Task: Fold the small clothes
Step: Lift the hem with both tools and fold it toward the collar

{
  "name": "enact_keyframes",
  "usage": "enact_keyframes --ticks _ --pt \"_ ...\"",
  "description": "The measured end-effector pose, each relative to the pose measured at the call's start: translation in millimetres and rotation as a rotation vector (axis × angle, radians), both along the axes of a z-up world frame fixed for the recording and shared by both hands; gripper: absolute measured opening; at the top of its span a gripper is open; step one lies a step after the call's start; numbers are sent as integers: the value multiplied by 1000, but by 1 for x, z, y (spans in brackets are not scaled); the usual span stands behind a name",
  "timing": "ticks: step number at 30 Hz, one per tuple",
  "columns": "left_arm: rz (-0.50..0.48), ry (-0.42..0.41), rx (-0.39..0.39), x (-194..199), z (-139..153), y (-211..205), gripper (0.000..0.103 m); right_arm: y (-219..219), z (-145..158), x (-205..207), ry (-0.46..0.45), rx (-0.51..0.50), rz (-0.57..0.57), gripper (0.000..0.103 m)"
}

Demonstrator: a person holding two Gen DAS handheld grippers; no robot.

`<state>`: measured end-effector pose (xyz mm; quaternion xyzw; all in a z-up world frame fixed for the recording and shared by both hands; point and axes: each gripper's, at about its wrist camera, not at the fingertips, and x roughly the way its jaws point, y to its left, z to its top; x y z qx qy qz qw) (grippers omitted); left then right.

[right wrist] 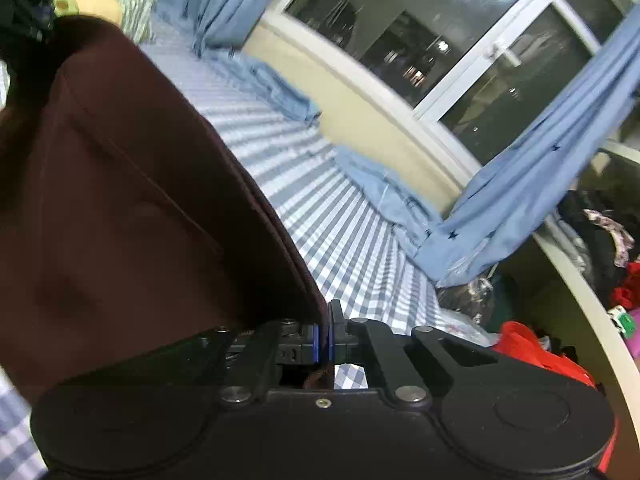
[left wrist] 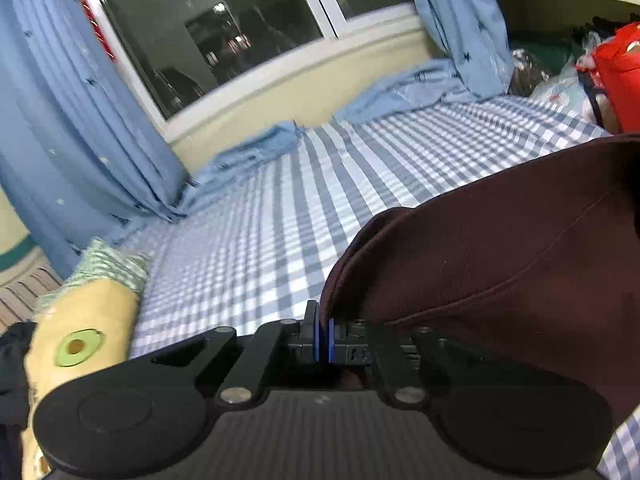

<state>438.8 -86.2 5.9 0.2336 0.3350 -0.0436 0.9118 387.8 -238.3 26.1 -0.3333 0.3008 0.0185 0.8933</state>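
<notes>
The left tongs (left wrist: pixel 324 330) are closed tight on an edge of a dark maroon garment (left wrist: pixel 500 248), whose cloth rises from between the blue pads and spreads off to the right of that view. The right tongs (right wrist: pixel 324 330) are pinched shut in the same way on another edge of the same garment (right wrist: pixel 120 200), which fills the left half of that view. So the one maroon piece hangs lifted between the two tongs, above the bed.

The bed (left wrist: pixel 280 220) carries a blue-and-white checked sheet, bare across its middle. At one end lies one yellow pillow (left wrist: pixel 84 320) with a green round motif and a green-striped edge. Along the far side a cream wall runs under a white-framed window (left wrist: pixel 208 36), dark outside, with a round lamp reflected in the glass in the right wrist view. Two light blue curtains with small dark star prints hang at it, one at each side (left wrist: pixel 80 120) (left wrist: pixel 460 28), their hems bunched onto the bed. At the other end of the bed sit a red bag (left wrist: pixel 620 76) and clear plastic bags, beside a white shelf (right wrist: pixel 592 300) crowded with mixed clothing, too blurred to count.
</notes>
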Motion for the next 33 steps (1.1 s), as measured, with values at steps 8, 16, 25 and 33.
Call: enact_keyframes --ticks 8,16,25,33 --pt "-76 132 54 70 -74 0 3 -6 -64 84 143 -39 -57 3" --pt "-55 243 24 114 -128 7 3 2 -115 117 195 -61 -92 3" --pt "-53 339 -15 145 -165 14 4 6 -152 150 278 -76 -106 5" --pt "-72 457 -157 168 -156 38 25 -11 -152 162 274 -10 -175 50"
